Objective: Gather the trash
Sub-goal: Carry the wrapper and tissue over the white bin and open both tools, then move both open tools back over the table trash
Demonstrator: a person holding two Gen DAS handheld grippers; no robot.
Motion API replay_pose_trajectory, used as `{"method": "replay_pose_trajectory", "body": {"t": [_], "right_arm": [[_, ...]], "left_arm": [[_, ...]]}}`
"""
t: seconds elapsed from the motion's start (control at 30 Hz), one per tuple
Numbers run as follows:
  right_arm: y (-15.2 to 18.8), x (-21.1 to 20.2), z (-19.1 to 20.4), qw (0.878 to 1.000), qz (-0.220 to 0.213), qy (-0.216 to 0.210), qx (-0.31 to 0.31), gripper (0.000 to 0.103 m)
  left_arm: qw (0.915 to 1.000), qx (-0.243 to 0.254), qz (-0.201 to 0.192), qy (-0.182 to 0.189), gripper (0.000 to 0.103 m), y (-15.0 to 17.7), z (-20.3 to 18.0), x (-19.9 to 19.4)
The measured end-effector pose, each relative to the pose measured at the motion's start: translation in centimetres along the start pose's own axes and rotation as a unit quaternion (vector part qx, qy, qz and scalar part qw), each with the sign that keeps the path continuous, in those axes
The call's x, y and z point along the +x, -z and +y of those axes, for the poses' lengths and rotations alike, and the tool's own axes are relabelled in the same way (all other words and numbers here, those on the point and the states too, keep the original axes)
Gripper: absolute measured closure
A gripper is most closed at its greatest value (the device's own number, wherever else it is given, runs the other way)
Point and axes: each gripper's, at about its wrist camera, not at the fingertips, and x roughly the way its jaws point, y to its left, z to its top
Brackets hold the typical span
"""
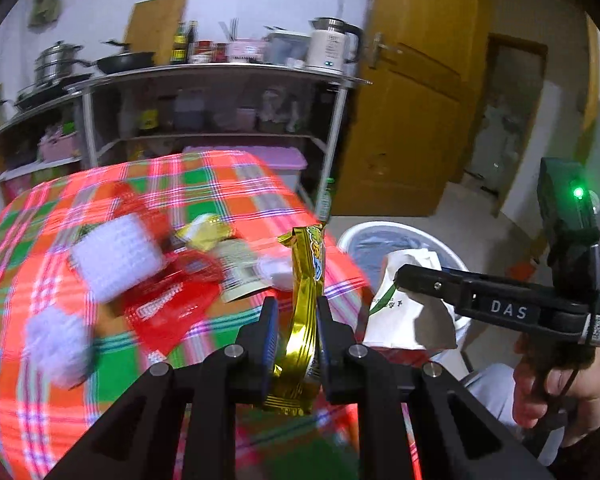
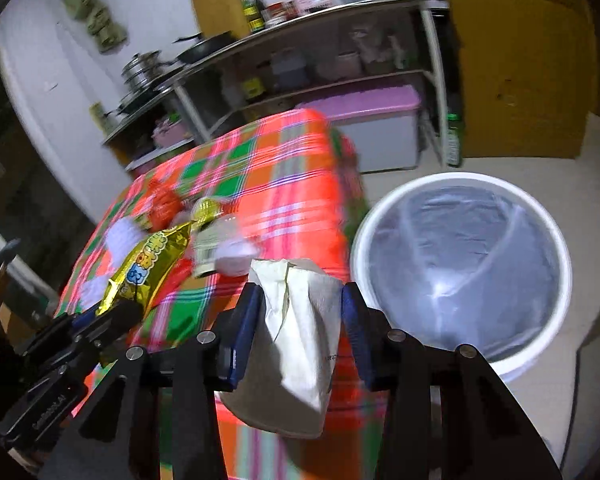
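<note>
My left gripper (image 1: 297, 312) is shut on a gold snack wrapper (image 1: 306, 320), held upright above the checked tablecloth (image 1: 228, 184); the wrapper also shows in the right wrist view (image 2: 152, 264). My right gripper (image 2: 302, 300) is shut on a crumpled white paper bag (image 2: 300, 344), also seen in the left wrist view (image 1: 404, 312), held near the table's right edge beside the white bin (image 2: 464, 272) lined with a clear bag. More trash lies on the table: a red wrapper (image 1: 168, 312), a small gold packet (image 1: 204, 232), white crumpled pieces (image 1: 116, 256).
A metal shelf rack (image 1: 220, 100) with pots, bottles and a kettle stands behind the table. A purple-lidded storage box (image 2: 376, 128) sits on the floor under it. A yellow door (image 1: 416, 100) is at the right. The bin (image 1: 384, 240) stands on the floor right of the table.
</note>
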Motion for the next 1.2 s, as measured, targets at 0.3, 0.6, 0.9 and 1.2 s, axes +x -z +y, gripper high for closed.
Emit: {"method": "replay_pose_trajectory", "body": {"t": [0.3,0.6,0.9,1.2], "right_arm": [[-0.7,0.1,-7.5,0.997,-0.006,0.055,0.05,0.059],[-0.5,2.0,-12.4,0.993,0.008,0.081,0.084,0.058],[0.0,3.9,-15.5,0.99,0.034,0.088,0.105,0.055],[-0.3,2.5,-14.6,0.992,0.014,0.09,0.092,0.051]], "left_arm": [[0.9977,0.039,0.012,0.055,0.085,-2.5,-5.5,5.3],[0.9937,0.052,0.056,0.082,0.085,-3.6,-8.7,11.6],[0.9909,0.061,0.088,0.081,0.074,-3.4,-10.1,15.2],[0.9943,0.057,0.065,0.063,0.073,-3.7,-9.4,13.3]]}}
